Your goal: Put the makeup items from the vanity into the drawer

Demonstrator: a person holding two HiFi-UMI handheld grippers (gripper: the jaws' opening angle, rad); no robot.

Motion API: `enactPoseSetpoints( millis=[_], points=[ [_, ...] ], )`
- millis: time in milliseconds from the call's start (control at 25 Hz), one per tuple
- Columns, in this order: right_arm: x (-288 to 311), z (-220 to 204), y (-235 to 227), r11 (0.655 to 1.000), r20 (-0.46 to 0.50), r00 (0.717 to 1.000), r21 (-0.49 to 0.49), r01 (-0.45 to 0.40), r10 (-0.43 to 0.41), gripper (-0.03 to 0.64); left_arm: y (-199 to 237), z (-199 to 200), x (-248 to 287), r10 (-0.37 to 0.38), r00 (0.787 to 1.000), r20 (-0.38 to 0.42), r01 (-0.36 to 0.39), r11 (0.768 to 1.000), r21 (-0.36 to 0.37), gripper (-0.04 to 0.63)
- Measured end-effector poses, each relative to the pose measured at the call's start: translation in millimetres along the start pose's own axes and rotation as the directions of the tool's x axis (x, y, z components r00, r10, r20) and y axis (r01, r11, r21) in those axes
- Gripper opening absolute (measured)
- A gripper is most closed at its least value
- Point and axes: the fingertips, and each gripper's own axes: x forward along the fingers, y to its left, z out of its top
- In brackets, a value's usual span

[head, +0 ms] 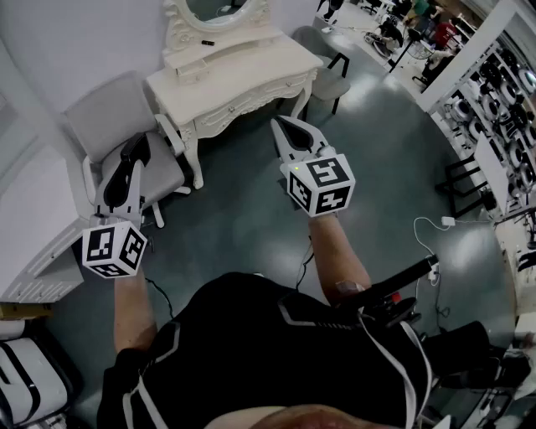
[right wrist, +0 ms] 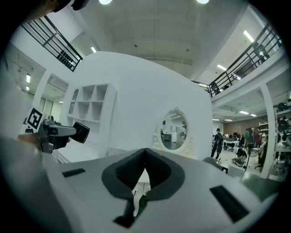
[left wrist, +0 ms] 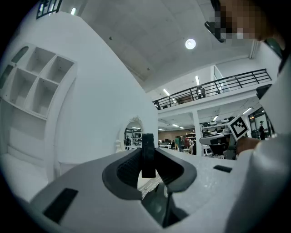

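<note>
The cream vanity [head: 251, 71] with its oval mirror [head: 219, 10] stands at the far side of the room, some way ahead of both grippers. A small black item [head: 207, 42] lies on its raised shelf. Its front drawers look closed. My left gripper [head: 134, 152] hovers over the grey chair, shut on a flat black makeup item [left wrist: 148, 157] that sticks up between its jaws. The right gripper view shows that item [right wrist: 82, 132] at the left gripper's tip. My right gripper [head: 282, 127] is held in the air short of the vanity, jaws shut with nothing between them [right wrist: 145, 152].
A grey office chair [head: 109, 117] stands left of the vanity and a grey stool [head: 328, 77] at its right. A white cabinet [head: 33, 226] lies along the left. A cable and charger [head: 440, 224] trail on the floor at right, near black racks [head: 469, 180].
</note>
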Motion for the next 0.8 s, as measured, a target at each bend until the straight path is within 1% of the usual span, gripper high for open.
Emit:
enactPoseSetpoints(
  millis=[240, 560, 800],
  points=[
    [-5.2, 2.4, 10.9, 1.000, 0.001, 1.000, -0.002, -0.005, 0.005, 0.005, 1.3, 1.3, -10.9, -0.002, 1.000, 0.005, 0.002, 1.000, -0.005, 0.091],
    [-8.8, 6.4, 30.4, 1.000, 0.010, 1.000, 0.002, 0.016, -0.016, 0.006, 13.4, 5.0, -28.0, -0.019, 1.000, 0.018, 0.019, 1.000, -0.011, 0.091],
    [-9.8, 6.2, 50.4, 1.000, 0.014, 1.000, 0.002, 0.020, -0.021, 0.006, 25.9, -1.0, -36.8, -0.050, 0.999, 0.019, 0.050, 0.998, -0.031, 0.091]
  ],
)
